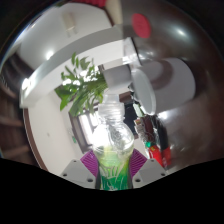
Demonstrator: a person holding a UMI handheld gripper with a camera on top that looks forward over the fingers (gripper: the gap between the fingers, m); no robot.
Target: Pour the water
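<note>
The gripper (114, 172) points forward and up, its two fingers rising from below. Both purple pads (89, 160) press inward on a clear plastic bottle (113, 138), clamping it upright between them.

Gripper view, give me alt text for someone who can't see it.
A clear plastic bottle with a green lower part stands upright, clamped between the gripper's two purple-padded fingers. Beyond it are a leafy green plant and a blurred indoor room.
</note>
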